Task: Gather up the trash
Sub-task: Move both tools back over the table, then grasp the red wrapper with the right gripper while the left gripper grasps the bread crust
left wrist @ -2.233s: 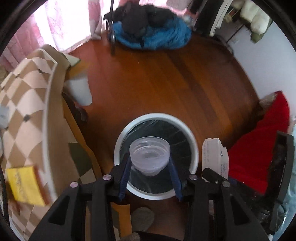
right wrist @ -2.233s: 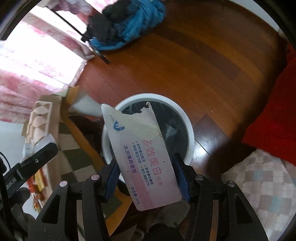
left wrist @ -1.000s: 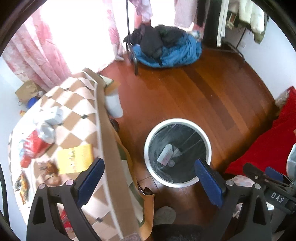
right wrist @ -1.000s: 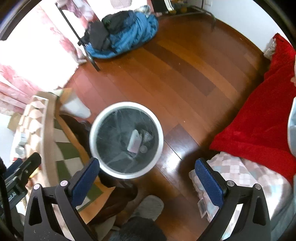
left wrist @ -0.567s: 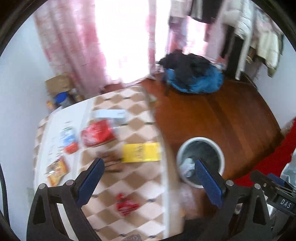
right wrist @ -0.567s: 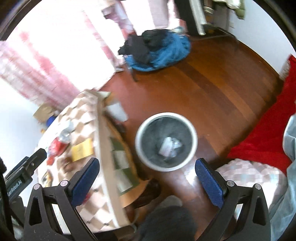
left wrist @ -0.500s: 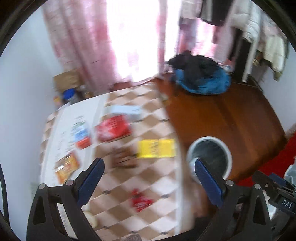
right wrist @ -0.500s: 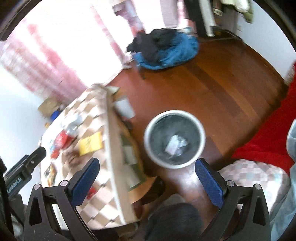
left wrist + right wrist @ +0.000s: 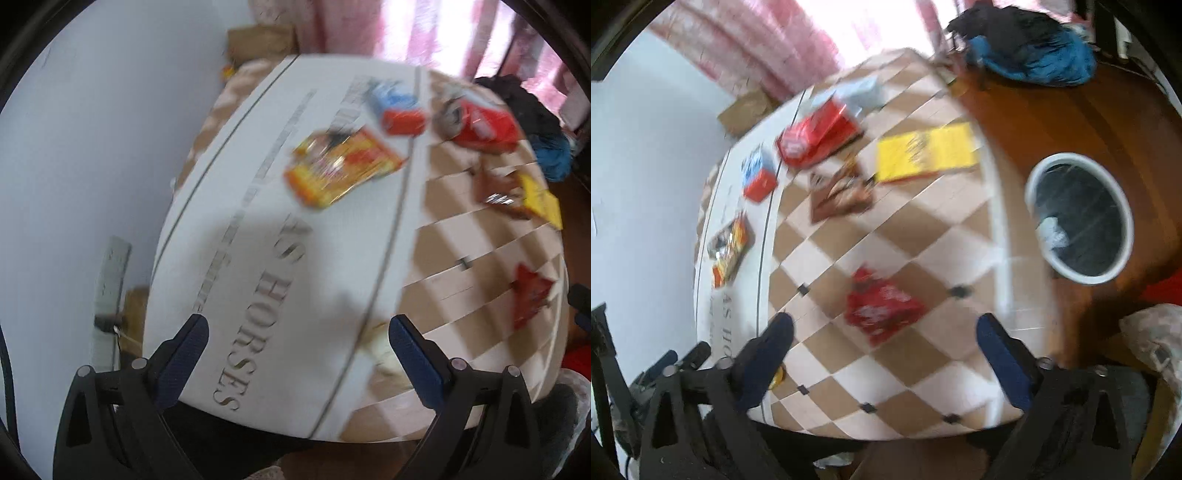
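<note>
Both grippers are open and empty above the checkered table (image 9: 886,229). My left gripper (image 9: 297,341) hovers over the table's white lettered end, near an orange snack packet (image 9: 338,168). My right gripper (image 9: 884,334) hovers just in front of a crumpled red wrapper (image 9: 882,308). Other trash on the table: a yellow packet (image 9: 925,151), a brown wrapper (image 9: 840,194), a red bag (image 9: 816,134), a blue-red box (image 9: 759,175). The white bin (image 9: 1078,218) stands on the floor to the right, with pale trash inside.
A blue and black clothes pile (image 9: 1027,46) lies on the wooden floor beyond the table. Pink curtains (image 9: 757,48) hang at the back. A cardboard box (image 9: 262,40) sits by the white wall. A small crumpled scrap (image 9: 384,350) lies near the table's front edge.
Both grippers let a plastic cup and a torn carton fall into the bin, opened wide, then swung left from the bin to over the table. The views are motion-blurred.
</note>
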The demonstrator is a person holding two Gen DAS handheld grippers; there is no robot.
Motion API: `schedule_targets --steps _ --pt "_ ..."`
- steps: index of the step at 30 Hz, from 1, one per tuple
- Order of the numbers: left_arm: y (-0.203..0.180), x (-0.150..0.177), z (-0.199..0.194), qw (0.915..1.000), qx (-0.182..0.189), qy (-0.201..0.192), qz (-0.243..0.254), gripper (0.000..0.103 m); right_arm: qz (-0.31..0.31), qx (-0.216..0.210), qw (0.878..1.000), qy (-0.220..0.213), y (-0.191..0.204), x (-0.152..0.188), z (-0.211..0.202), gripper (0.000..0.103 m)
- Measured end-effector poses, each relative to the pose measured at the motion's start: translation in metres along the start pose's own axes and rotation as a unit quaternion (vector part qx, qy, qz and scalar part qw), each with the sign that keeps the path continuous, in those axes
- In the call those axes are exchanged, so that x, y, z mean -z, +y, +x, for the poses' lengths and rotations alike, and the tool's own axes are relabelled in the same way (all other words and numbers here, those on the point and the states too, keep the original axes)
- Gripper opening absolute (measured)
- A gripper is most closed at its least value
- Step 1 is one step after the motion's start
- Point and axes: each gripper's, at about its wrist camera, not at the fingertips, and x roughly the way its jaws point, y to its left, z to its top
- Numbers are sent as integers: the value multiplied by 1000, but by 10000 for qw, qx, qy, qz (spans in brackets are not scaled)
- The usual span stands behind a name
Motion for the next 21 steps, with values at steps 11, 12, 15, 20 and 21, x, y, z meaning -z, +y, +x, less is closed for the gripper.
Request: schedule_targets --steps 11,12,15,20,21 --pt "-6 16 21 9937 1087 271 -97 99 -393 462 9976 329 23 4 61 18" --pt "-10 15 24 9929 1150 284 -42 98 -420 474 9976 290 22 5 59 18" --pt "-25 14 30 9907 1297 345 225 82 -410 494 9976 253 15 5 53 15" --pt "-51 21 35 9897 1173 361 734 27 -371 516 9977 234 5 7 46 12" --pt "-53 21 35 9897 1181 322 749 20 -364 505 9978 230 4 7 45 12"
